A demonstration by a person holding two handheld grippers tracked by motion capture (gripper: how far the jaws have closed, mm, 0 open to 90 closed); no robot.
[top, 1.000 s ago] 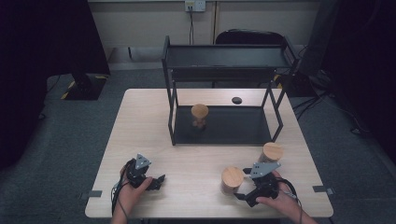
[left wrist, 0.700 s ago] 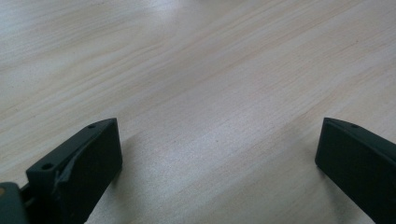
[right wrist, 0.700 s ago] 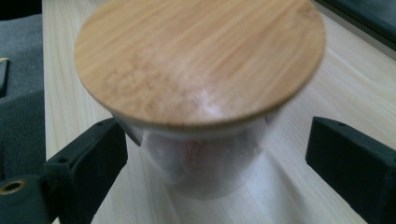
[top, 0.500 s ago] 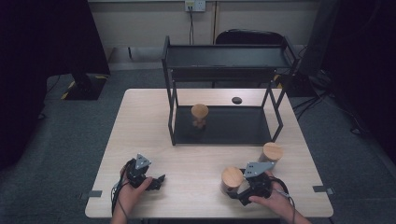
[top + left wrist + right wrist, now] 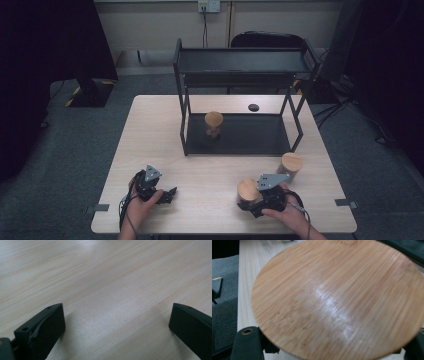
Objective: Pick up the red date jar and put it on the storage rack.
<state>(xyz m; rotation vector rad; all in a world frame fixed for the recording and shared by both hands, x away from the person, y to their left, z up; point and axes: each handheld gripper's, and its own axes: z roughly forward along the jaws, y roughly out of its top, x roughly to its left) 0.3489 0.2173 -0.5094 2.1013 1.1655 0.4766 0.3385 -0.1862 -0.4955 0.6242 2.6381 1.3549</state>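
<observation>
A jar with a round wooden lid [image 5: 248,190] stands near the table's front edge at the right. My right gripper [image 5: 249,201] reaches in from the jar's right side; its jaws have just been closing and now grip the jar below the lid. In the right gripper view the lid [image 5: 337,297] hides most of both jaws of the right gripper [image 5: 332,345]. My left gripper [image 5: 169,194] rests at the front left, jaws pointing right. In the left gripper view the left gripper [image 5: 116,322] stands wide open over bare wood.
A second lidded jar [image 5: 291,164] stands just behind and right of the held one. A third [image 5: 214,122] sits on the bottom tier of the black two-tier rack [image 5: 240,80] at the table's back. A small black disc [image 5: 253,107] lies behind the rack.
My right gripper has slid a little left onto the front jar and its jaws have closed around it. The left hand has not moved.
</observation>
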